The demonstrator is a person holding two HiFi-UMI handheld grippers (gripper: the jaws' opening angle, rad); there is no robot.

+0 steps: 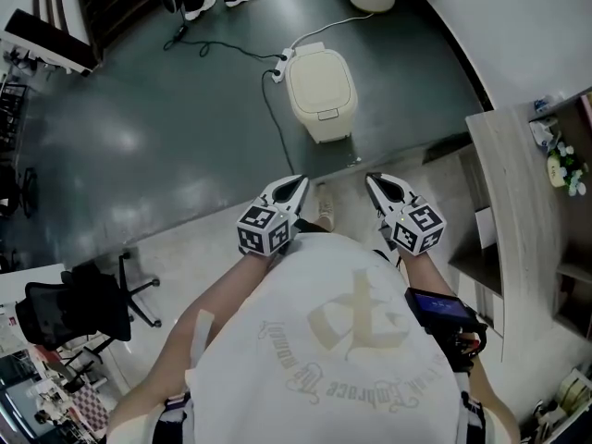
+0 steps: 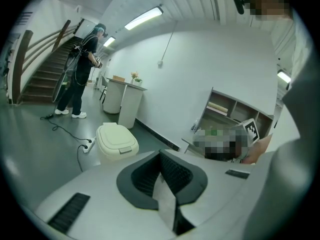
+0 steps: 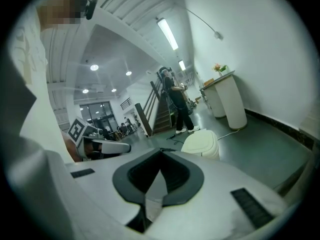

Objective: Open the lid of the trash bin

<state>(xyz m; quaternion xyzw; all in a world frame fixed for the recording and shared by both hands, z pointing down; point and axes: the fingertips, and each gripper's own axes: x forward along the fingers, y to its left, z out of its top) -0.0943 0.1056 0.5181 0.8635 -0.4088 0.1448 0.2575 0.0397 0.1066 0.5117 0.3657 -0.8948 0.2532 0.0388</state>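
– Well, both are clenched on nothing: our left gripper [image 1: 298,185] and right gripper [image 1: 374,183] have their jaws pressed together.
– And the trash bin [image 1: 321,86] stands well ahead of our fingertips, its lid [image 1: 320,78] down and untouched.
– If we reach in shut like this, we probably just shove the bin along the floor [image 1: 166,128].
– Or we snag the cable [image 1: 269,109] left of it, by the power strip [image 1: 283,59].
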